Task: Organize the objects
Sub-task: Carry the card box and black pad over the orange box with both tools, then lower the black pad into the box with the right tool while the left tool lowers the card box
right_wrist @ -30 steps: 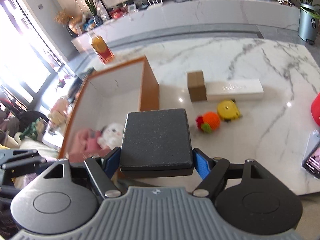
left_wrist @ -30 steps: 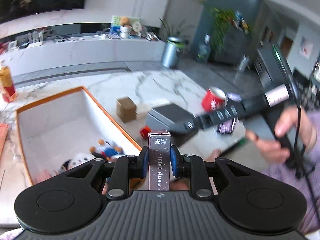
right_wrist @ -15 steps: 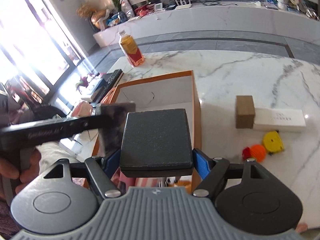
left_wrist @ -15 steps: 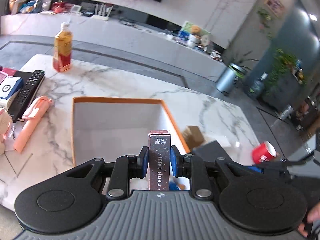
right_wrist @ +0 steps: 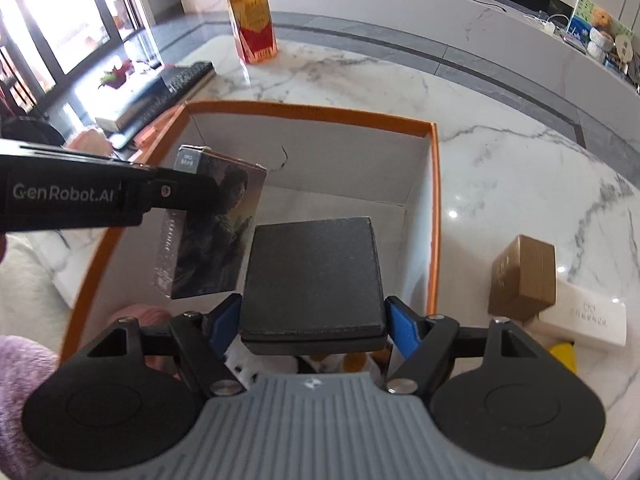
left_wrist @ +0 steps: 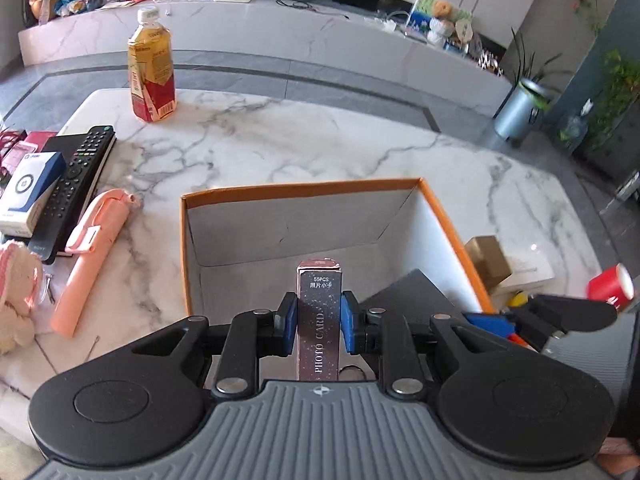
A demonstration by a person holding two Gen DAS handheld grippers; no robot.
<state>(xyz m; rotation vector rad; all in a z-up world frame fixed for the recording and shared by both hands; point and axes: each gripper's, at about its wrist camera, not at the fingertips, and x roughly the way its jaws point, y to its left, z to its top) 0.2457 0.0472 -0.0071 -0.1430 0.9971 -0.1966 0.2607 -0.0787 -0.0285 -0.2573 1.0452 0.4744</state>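
Note:
My left gripper (left_wrist: 319,322) is shut on a dark photo card box (left_wrist: 319,312) and holds it upright over the orange-rimmed white box (left_wrist: 304,190). That card box also shows in the right wrist view (right_wrist: 216,232), above the box's left side. My right gripper (right_wrist: 314,322) is shut on a flat black box (right_wrist: 314,276) and holds it level over the orange-rimmed box (right_wrist: 434,208). The black box shows in the left wrist view (left_wrist: 412,290) at the right. Soft toys lie in the box's near end, mostly hidden.
On the marble table (left_wrist: 280,148): a tea bottle (left_wrist: 152,76), a remote (left_wrist: 76,184), a pink stick (left_wrist: 92,256), a plush toy (left_wrist: 16,292). Right of the box: a brown carton (right_wrist: 524,276), a white box (right_wrist: 584,320), a yellow item (right_wrist: 564,356), a red can (left_wrist: 610,286).
Both grippers have moved left from beside the box to above it, each still holding its box. The card box now hangs over the box's left side, the black box over its middle.

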